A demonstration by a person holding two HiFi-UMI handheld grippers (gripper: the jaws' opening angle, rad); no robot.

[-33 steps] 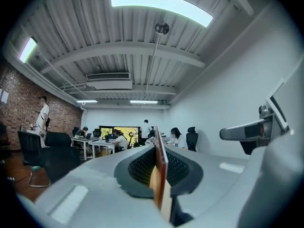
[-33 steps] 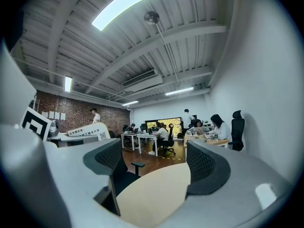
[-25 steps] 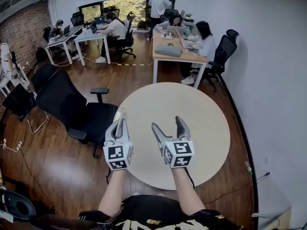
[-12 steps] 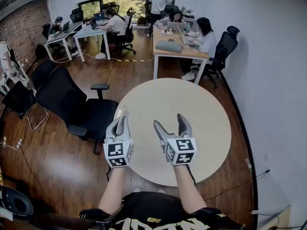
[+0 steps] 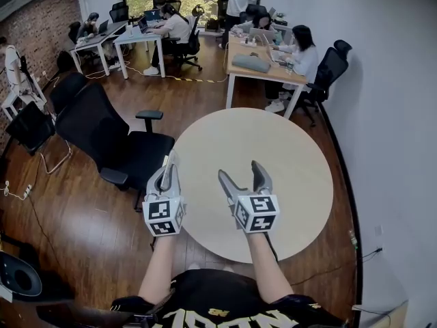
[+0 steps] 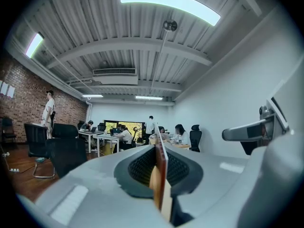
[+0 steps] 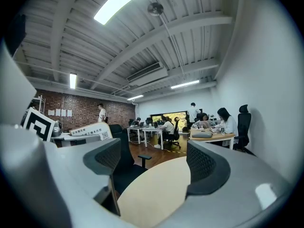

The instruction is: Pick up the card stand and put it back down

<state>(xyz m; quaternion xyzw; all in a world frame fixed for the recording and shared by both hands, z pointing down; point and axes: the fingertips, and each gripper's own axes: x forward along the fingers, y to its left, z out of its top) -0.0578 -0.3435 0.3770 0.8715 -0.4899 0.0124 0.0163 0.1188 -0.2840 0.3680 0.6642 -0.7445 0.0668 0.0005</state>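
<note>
My left gripper (image 5: 166, 168) hangs over the near left edge of the round beige table (image 5: 293, 149), shut on the card stand (image 5: 165, 161). In the left gripper view the card stand (image 6: 161, 175) shows as a thin upright sheet, edge-on, pinched between the dark pads (image 6: 140, 167). From the right gripper view its printed white face (image 7: 90, 130) shows at the left, beside the left gripper's marker cube. My right gripper (image 5: 239, 172) is just to the right, above the table, open with nothing between its fingers (image 7: 205, 167). Both point level.
A black office chair (image 5: 109, 139) stands close to the table's left side. Desks (image 5: 263, 63) with several seated and standing people fill the far end of the room. A white wall (image 5: 396, 115) runs along the right, a brick wall on the left.
Both grippers have drifted slightly lower and nearer me, and the head view has shifted. The left stays shut on the card stand and the right stays open.
</note>
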